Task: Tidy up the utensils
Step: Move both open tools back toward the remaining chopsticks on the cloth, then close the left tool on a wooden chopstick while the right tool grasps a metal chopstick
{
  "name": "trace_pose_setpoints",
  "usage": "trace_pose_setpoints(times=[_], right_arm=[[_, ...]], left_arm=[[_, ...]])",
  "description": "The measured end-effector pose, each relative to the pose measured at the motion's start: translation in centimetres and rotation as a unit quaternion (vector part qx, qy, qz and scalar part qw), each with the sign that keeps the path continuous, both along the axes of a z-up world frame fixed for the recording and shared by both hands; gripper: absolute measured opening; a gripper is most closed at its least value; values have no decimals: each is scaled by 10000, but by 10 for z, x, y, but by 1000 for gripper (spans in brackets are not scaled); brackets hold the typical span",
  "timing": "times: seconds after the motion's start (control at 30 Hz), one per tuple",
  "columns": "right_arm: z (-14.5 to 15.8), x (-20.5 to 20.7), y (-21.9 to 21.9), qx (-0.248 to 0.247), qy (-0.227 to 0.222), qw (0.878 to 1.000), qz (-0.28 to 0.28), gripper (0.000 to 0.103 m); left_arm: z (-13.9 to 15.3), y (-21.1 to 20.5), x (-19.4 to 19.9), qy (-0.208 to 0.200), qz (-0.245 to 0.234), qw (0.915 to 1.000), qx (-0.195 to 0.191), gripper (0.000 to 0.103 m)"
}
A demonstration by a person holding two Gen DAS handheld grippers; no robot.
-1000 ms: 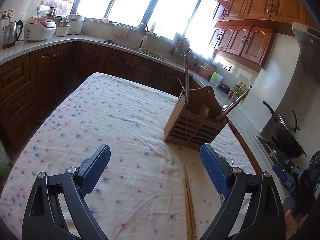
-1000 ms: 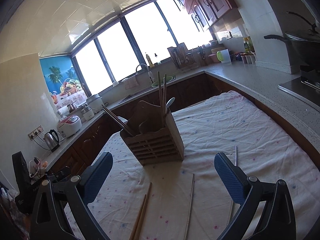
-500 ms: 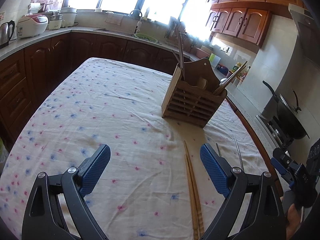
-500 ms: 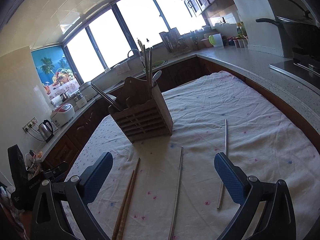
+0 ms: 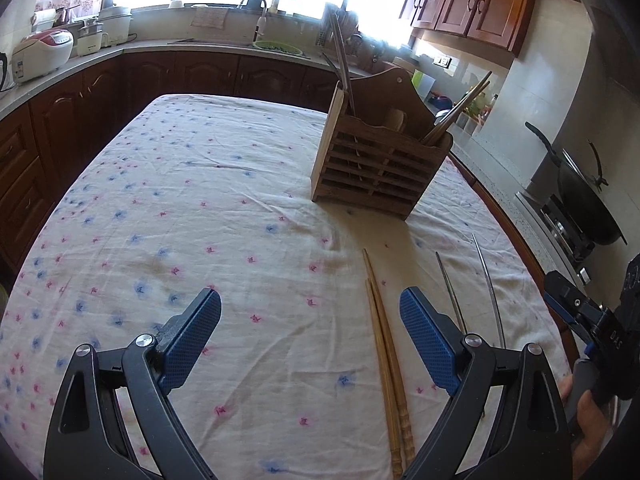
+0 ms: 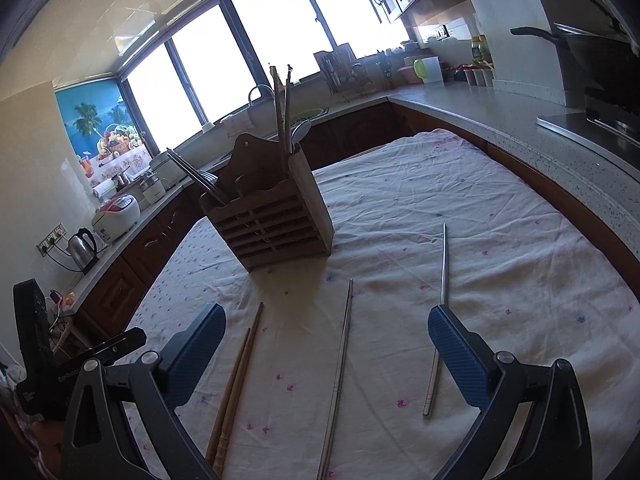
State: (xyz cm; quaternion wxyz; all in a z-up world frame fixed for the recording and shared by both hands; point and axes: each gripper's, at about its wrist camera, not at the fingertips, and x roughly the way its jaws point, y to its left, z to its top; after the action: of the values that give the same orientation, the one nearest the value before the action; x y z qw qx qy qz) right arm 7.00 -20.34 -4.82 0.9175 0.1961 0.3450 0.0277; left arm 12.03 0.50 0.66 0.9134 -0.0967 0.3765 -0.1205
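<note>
Wooden chopsticks (image 5: 386,364) betw. wide-spread left gripper (image 5: 310,340) fingers, nearer rt

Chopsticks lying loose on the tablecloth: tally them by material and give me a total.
Wooden chopsticks: 2, lying side by side
Metal chopsticks: 2, lying apart, one nearer the middle and one to the right
Total: 4 loose on the tablecloth, none between either tongs

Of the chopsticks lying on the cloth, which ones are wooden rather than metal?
The wooden pair, lying side by side leftmost; the two metal chopsticks lie apart to their right.
</note>
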Motion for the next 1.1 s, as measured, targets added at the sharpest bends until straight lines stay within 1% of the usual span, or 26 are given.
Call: trace_pose_setpoints(times=[0.07, 0.1, 0.13, 0.17, 0.2, 0.23, 0.27, 0.3, 0.33, 0.37, 0.43, 0.47, 0.5, 0.57, 0.77, 0.83, 0.9, 0.97, 1.1], right_arm=[[-3, 4, 1, -46, 60, 10000, 24, 100], [-4, 5, 2, -69, 81, 9999, 44, 98], [-6, 7, 3, -98, 119, 9999, 66, 93], [-7, 10, 4, -120, 173, 9997, 96, 89], [-10, 13, 4, -117, 229, 9996, 130, 87], [-12, 17, 5, -116, 295, 9994, 159, 81], [-15, 20, 6, -119, 365, 9991, 189, 73], [-19, 24, 7, -106, 431, 9988, 228, 69], [-21, 28, 7, -87, 499, 9983, 272, 62], [-25, 32, 8, -86, 576, 9978, 317, 55], [-31, 41, 9, -143, 708, 9966, 387, 48], [-34, 45, 9, -154, 759, 9961, 420, 43], [-37, 49, 9, -161, 820, 9955, 447, 41], [-42, 56, 8, -183, 942, 9942, 485, 38], [-55, 78, 11, -318, 1210, 9901, 629, 37], [-59, 84, 13, -368, 1260, 9891, 673, 36], [-64, 92, 14, -412, 1329, 9876, 732, 33], [-69, 99, 16, -478, 1398, 9860, 773, 28], [-80, 114, 19, -639, 1555, 9821, 849, 24]], left_arm=[[-3, -4, 4, 65, -53, 10000, 24, 90], [-4, -7, 6, 104, -108, 9999, 18, 84], [-6, -10, 9, 161, -175, 9997, 9, 78], [-8, -13, 12, 230, -243, 9994, 6, 76], [-10, -16, 15, 282, -306, 9991, 1, 71], [-11, -19, 18, 320, -372, 9988, -4, 65], [-12, -22, 21, 365, -450, 9983, -2, 61], [-14, -26, 25, 410, -539, 9977, -3, 55], [-16, -30, 29, 475, -629, 9969, 5, 51], [-18, -35, 34, 553, -702, 9960, 21, 49], [-22, -43, 43, 689, -852, 9940, 27, 37], [-23, -48, 47, 742, -912, 9931, 42, 34], [-24, -52, 51, 795, -959, 9922, 60, 30], [-26, -59, 59, 876, -1059, 9905, 80, 30], [-33, -78, 82, 1045, -1186, 9871, 235, 29], [-38, -83, 88, 1112, -1225, 9858, 283, 25], [-43, -87, 95, 1165, -1270, 9845, 336, 24], [-46, -90, 100, 1209, -1287, 9835, 383, 24], [-53, -96, 108, 1278, -1342, 9814, 501, 23]])
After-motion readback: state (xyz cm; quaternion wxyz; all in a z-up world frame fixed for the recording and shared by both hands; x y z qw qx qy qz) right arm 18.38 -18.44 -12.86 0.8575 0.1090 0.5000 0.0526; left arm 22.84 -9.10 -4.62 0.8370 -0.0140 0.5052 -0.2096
